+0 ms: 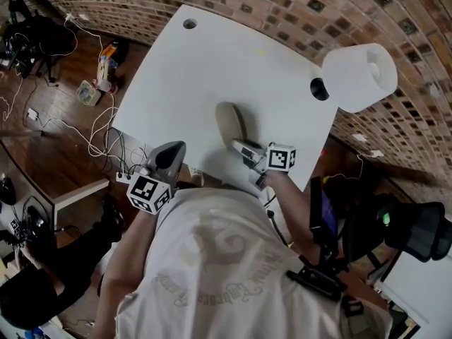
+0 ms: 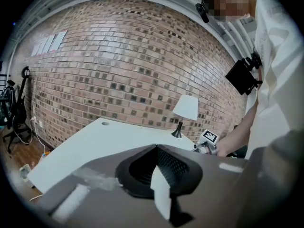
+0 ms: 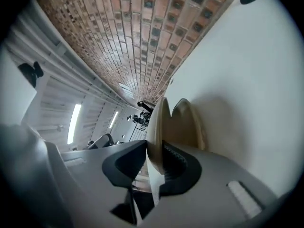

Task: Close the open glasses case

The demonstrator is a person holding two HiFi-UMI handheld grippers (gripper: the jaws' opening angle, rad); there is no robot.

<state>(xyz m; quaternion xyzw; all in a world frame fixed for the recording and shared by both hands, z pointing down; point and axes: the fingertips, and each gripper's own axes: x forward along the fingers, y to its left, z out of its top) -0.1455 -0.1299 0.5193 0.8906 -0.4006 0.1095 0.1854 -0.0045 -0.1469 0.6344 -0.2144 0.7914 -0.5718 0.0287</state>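
Note:
A tan glasses case (image 1: 227, 122) lies near the front edge of the white table (image 1: 212, 62). It is open, and its lid stands up beside the base (image 3: 187, 125). My right gripper (image 1: 241, 147) is at the case's near end, rolled onto its side. The edge of the lid runs between its jaws (image 3: 154, 148), and both pads (image 3: 173, 158) lie against it. My left gripper (image 1: 168, 157) hangs off the table's front left edge, away from the case. Its jaws (image 2: 159, 175) are shut with nothing between them. From the left gripper view, the right gripper's marker cube (image 2: 209, 137) shows across the table.
A white-shaded lamp (image 1: 360, 76) stands at the table's right corner beside a cable hole (image 1: 318, 89). A second hole (image 1: 189, 24) is at the far corner. A brick wall runs behind. Cables and a power strip (image 1: 92, 129) lie on the floor to the left, and an office chair (image 1: 413, 228) is at the right.

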